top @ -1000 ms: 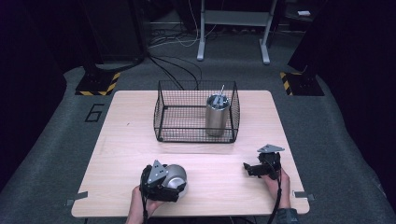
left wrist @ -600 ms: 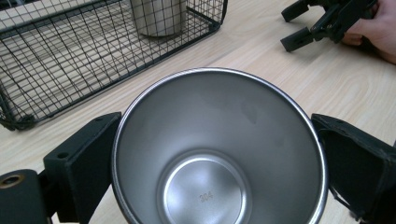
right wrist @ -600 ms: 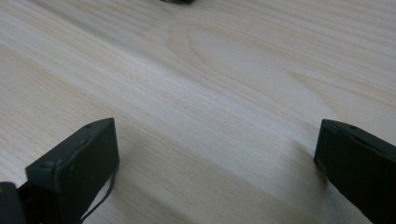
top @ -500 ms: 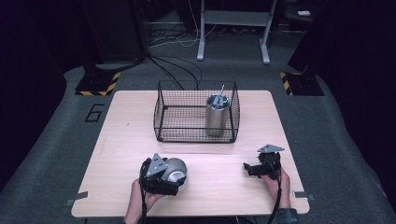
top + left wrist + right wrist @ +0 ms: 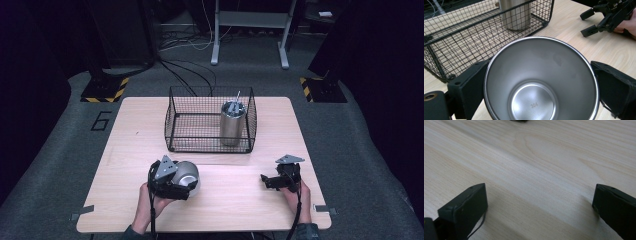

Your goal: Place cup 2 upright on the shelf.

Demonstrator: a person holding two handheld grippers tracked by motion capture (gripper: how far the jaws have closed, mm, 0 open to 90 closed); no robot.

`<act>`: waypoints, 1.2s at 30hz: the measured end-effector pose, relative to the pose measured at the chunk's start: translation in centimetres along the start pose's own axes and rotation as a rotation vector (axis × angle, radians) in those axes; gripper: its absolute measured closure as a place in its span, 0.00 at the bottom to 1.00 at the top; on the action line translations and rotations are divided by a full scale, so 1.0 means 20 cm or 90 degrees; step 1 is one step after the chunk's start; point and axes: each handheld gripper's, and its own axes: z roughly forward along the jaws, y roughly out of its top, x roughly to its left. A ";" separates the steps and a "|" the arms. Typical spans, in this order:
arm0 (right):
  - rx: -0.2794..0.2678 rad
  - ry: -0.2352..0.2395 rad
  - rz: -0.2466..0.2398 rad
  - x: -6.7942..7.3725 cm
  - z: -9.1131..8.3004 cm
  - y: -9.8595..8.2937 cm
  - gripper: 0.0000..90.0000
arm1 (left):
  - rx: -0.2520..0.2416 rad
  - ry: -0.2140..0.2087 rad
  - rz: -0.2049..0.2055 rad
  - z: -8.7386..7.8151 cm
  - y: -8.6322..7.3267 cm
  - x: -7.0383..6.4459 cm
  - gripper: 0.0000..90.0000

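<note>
The left gripper (image 5: 181,184) is clamped on a steel cup (image 5: 541,80), one black jaw pressed to each side of its wall, holding it at the near left of the tabletop (image 5: 135,125), its open mouth facing that gripper's camera. Just beyond it stands a wire basket (image 5: 210,119) with a tall steel tumbler (image 5: 233,123) upright in its right end. The right gripper (image 5: 266,181) rests near the front right edge, jaws spread wide and holding nothing.

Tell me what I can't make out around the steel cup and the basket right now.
- Steel cup: left gripper view shows its inside; its outer wall is hidden by the left gripper and its fingers.
- Tumbler in the wire basket: top cut off by the left gripper view's edge; lid and straw too small in the high view.
- Right gripper: open over bare table.
</note>
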 end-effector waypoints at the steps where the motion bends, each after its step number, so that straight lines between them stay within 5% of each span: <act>1: 0.000 0.000 0.000 0.00 0.00 0.00 0.00 | -0.004 0.002 -0.002 0.00 0.00 0.00 0.07; 36: 0.000 0.000 0.000 0.00 0.00 0.00 0.00 | -0.009 0.003 0.023 0.03 0.25 0.14 0.07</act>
